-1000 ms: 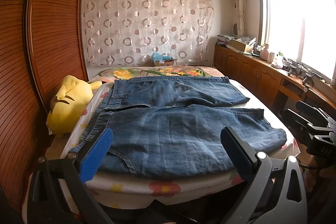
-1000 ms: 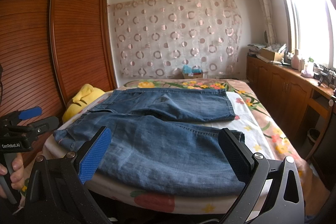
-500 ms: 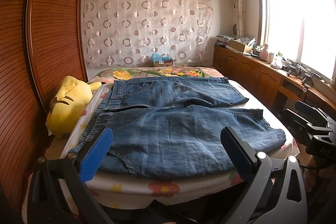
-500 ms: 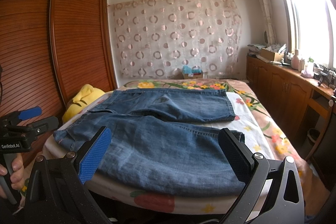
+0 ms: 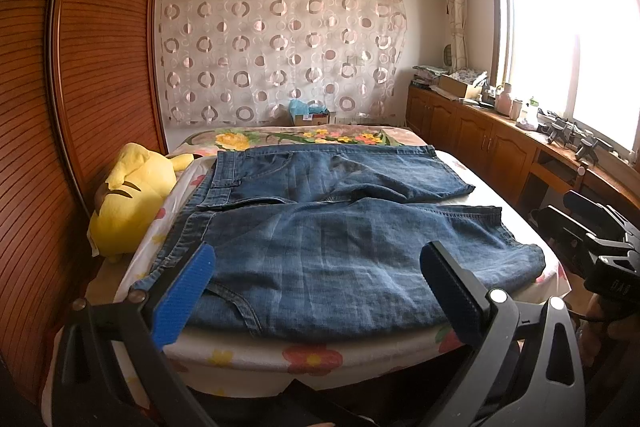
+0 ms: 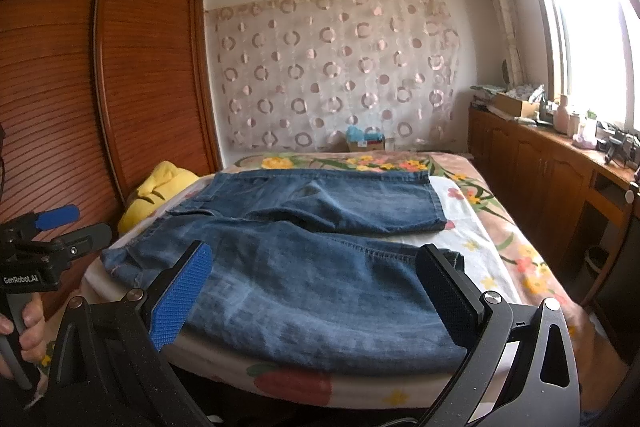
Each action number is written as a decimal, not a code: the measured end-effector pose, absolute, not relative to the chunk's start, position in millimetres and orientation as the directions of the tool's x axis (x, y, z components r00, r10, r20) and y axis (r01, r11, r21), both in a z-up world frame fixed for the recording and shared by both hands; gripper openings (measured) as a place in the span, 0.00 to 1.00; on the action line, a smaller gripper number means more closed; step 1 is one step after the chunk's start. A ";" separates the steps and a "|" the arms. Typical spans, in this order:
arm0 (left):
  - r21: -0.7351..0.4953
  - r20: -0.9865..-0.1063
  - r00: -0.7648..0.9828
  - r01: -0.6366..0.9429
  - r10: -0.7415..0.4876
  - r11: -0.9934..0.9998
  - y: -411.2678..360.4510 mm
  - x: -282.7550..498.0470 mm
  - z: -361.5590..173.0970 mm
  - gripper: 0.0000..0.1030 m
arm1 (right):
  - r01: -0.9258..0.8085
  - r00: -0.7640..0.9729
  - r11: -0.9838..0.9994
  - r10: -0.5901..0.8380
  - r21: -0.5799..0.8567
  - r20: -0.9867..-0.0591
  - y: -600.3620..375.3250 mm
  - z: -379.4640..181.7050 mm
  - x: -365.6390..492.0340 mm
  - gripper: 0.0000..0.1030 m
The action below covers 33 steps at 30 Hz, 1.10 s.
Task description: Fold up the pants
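Observation:
Blue denim pants lie spread flat across the floral bed, waistband at the left, two short legs running to the right. My left gripper hovers open in front of the bed's near edge, nothing between its fingers. My right gripper is open too, held short of the near leg. The right gripper shows at the right edge of the left wrist view. The left gripper appears at the left of the right wrist view, held by a hand.
A yellow plush toy lies against the wooden wardrobe left of the bed. Wooden cabinets with clutter run under the window on the right. A patterned curtain hangs behind the bed.

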State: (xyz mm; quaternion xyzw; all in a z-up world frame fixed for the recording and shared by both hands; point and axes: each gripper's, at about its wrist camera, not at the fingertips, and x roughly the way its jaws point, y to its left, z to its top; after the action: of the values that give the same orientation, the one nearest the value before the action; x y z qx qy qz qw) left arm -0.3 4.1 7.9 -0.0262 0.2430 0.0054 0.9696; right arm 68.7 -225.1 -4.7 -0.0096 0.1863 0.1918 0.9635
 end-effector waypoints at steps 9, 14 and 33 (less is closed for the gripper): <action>-0.052 -0.500 0.866 -0.024 -0.006 0.998 2.6 1.2 1.4 1.00 | -0.357 0.856 0.932 0.351 0.058 -0.381 -233.8 -9.6 68.4 1.00; -0.066 -0.529 0.848 -0.024 -0.014 0.998 6.5 7.6 -11.8 1.00 | -0.339 0.853 0.939 0.333 0.058 -0.401 -236.3 -16.4 77.4 1.00; -0.086 -0.637 0.771 -0.050 -0.016 0.995 25.3 25.9 -49.0 1.00 | -0.267 0.839 0.964 0.241 0.017 -0.488 -265.5 -51.1 102.8 1.00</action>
State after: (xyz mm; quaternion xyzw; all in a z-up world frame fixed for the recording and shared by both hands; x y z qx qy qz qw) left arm 25.9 25.3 -49.0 -0.0488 0.3385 0.0089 0.9396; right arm 102.8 -265.5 -51.1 -0.0259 0.2511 0.1325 0.9585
